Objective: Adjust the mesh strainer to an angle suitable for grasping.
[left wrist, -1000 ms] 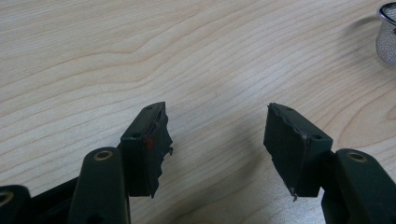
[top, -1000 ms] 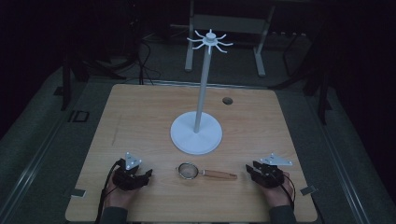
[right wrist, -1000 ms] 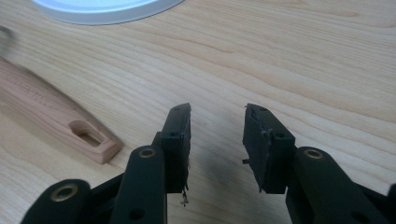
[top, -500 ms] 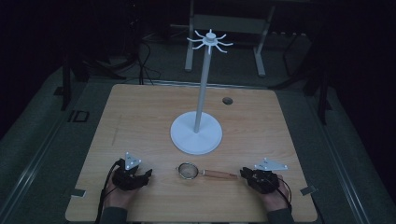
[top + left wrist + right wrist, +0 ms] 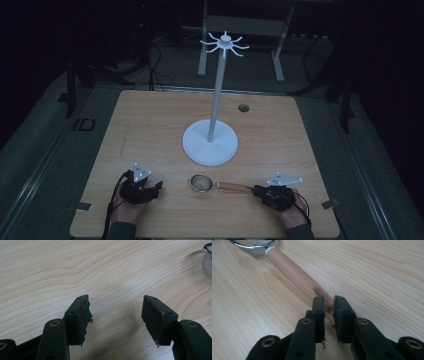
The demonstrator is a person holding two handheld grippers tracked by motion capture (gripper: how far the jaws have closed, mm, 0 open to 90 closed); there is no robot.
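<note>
Right gripper view – right gripper (image 5: 329,305) is pinching the tip of the strainer's wooden handle (image 5: 294,272), jaws having just been closing on it.
Strainer (image 5: 202,183) is lying on the table (image 5: 150,125) near the front edge, between both hands; left gripper (image 5: 116,312) is resting with jaws spread – nothing between.

High view is running dim and grainy, surroundings sinking into black. Both gripper views are showing bright, even light on the table (image 5: 75,265); soft shadows are lying under the near, slightly blurred black parts.
</note>
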